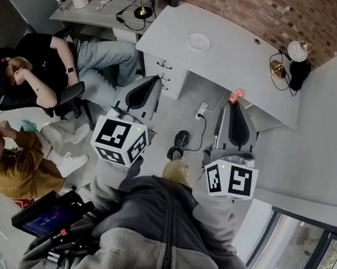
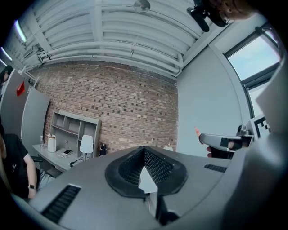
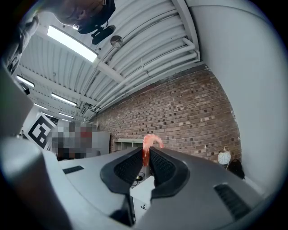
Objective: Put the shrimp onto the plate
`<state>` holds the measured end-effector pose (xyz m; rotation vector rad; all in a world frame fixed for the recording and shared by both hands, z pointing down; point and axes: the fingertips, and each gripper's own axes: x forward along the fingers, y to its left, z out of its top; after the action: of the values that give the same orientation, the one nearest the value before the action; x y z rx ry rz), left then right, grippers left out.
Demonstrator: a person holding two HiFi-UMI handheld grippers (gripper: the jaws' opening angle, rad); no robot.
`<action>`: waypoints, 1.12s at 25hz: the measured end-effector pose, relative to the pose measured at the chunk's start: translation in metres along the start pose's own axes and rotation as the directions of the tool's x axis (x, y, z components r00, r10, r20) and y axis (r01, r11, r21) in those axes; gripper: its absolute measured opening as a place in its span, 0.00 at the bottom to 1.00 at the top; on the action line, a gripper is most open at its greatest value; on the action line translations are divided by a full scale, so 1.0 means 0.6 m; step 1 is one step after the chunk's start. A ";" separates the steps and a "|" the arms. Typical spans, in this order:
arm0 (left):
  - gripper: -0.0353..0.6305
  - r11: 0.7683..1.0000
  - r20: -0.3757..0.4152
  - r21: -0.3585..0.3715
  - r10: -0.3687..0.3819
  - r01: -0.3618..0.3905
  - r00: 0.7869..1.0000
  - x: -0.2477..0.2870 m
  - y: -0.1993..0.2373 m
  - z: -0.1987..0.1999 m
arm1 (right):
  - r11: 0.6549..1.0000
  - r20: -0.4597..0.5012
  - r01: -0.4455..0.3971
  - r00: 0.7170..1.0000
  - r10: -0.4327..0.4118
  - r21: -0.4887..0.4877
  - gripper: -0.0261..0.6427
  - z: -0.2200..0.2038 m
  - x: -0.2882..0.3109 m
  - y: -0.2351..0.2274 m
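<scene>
In the head view a small white plate [image 1: 200, 41] lies on the white desk [image 1: 242, 66], well ahead of both grippers. My right gripper [image 1: 235, 103] is shut on a pink-orange shrimp [image 1: 237, 96], held in the air before the desk's front edge. In the right gripper view the shrimp [image 3: 150, 140] curls up out of the closed pads of my right gripper [image 3: 147, 152]. My left gripper [image 1: 155, 81] hovers to the left at about the same height. In its own view the left gripper [image 2: 144, 149] is shut with nothing in it, and the right gripper [image 2: 225, 141] shows to its right.
Two people sit at the left, one on a black chair [image 1: 48, 96]. A drawer unit [image 1: 165, 73] stands under the desk and a power strip [image 1: 201, 110] lies on the floor. A round lamp [image 1: 299, 51] and a black object [image 1: 300, 72] sit on the desk's right end.
</scene>
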<state>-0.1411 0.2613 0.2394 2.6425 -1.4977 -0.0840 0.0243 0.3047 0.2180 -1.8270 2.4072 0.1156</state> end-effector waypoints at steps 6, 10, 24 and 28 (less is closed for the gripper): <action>0.06 0.999 0.007 0.009 0.037 -0.038 0.999 0.085 0.043 0.008 | 0.999 -0.002 -0.037 0.999 0.037 0.021 0.11 -0.024 0.098 -0.037; 0.06 0.999 -0.007 0.008 0.034 -0.034 0.999 0.161 0.051 0.008 | 0.999 -0.013 -0.034 0.999 0.034 0.026 0.11 -0.029 0.158 -0.085; 0.06 0.999 -0.010 0.014 0.034 -0.034 0.999 0.419 0.091 0.047 | 0.997 -0.035 -0.070 0.997 0.071 0.019 0.11 -0.033 0.382 -0.227; 0.06 1.000 -0.018 0.013 0.022 -0.022 1.000 0.487 0.089 0.044 | 0.997 -0.045 -0.077 0.996 0.078 0.015 0.11 -0.042 0.430 -0.271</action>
<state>-0.0391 -0.0186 0.2200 2.6289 -1.5266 -0.0491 0.1110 0.0114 0.2089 -1.7503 2.5040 0.0652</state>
